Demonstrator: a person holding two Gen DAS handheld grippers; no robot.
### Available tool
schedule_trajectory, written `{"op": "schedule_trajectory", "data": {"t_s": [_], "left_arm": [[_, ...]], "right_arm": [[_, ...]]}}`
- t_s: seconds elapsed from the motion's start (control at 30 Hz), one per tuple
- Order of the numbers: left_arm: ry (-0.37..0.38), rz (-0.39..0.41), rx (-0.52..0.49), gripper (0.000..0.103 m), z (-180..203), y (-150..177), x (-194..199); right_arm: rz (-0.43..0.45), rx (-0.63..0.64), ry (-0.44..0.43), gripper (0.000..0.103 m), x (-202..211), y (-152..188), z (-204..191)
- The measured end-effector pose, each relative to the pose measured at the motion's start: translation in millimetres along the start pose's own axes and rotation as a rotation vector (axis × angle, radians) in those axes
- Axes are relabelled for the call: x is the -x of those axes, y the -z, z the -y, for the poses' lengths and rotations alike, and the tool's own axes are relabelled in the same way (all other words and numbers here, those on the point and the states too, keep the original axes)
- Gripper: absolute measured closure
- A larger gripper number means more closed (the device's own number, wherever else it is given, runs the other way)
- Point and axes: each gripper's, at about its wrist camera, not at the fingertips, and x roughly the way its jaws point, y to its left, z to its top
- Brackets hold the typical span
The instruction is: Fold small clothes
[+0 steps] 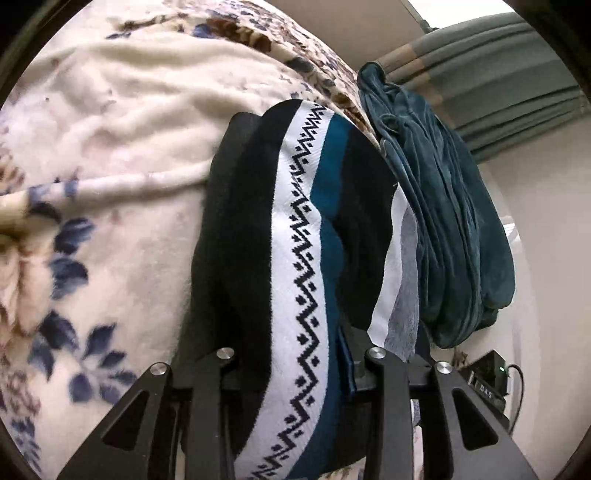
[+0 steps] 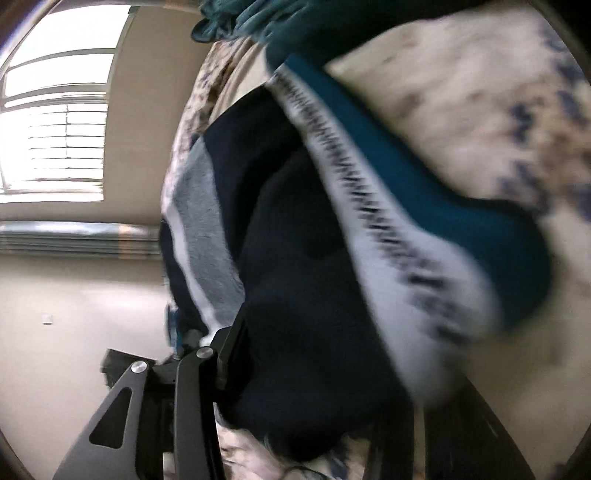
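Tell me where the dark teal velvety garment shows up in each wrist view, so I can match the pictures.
Left wrist: teal garment hangs right of centre, beside the patterned sweater.
Right wrist: teal garment bunches at the top edge, above the sweater.
Shared landmark: the sweater's white zigzag band, on the floral blanket.

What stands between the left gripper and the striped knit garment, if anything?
Nothing visible does. The striped knit garment already lies between the fingers of the left gripper, draped over the floral blanket. The teal velvet garment lies beside it, on its right in the left wrist view, not in the way.
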Motion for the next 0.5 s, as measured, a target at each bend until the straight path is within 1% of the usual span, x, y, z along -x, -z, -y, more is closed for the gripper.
{"op": "schedule_trajectory", "data": {"t_s": [0.07,0.17,0.2,0.23,0.3,0.37,0.43,0.5], "left_arm": [[-0.016,0.014,-0.004,0.072,3.0,2.9,5.3],[-0.031,0.02,-0.015,0.072,2.5,3.9,6.3],[-0.033,0.02,-0.019,0.072,2.9,3.4,6.7],[-0.038,0.017,-0.024,0.072,3.2,2.8,6.2],[-0.041,0.014,-0.033,0.072,3.3,3.4,6.9],[-0.048,0.006,-0.046,0.072,4.5,4.3,8.9],[-0.047,-0.005,-0.044,0.072,4.4,3.8,9.5],[-0.058,-0.022,-0.049,0.071,6.3,4.2,9.8]], "right_arm": [[0.033,0.011,0.043,0.059,14.4,4.3,1.9],[0.097,0.004,0.077,0.059,37.6,5.5,3.8],[0.134,0.008,0.084,0.069,46.2,5.2,3.5],[0.161,0.009,0.075,0.093,52.5,1.7,1.8],[0.189,0.018,0.077,0.095,65.1,7.1,0.3],[0.193,0.039,0.093,0.095,74.5,17.5,-1.1],[0.175,0.048,0.129,0.095,80.4,28.1,4.0],[0.143,0.03,0.166,0.095,74.2,32.7,14.8]]}}
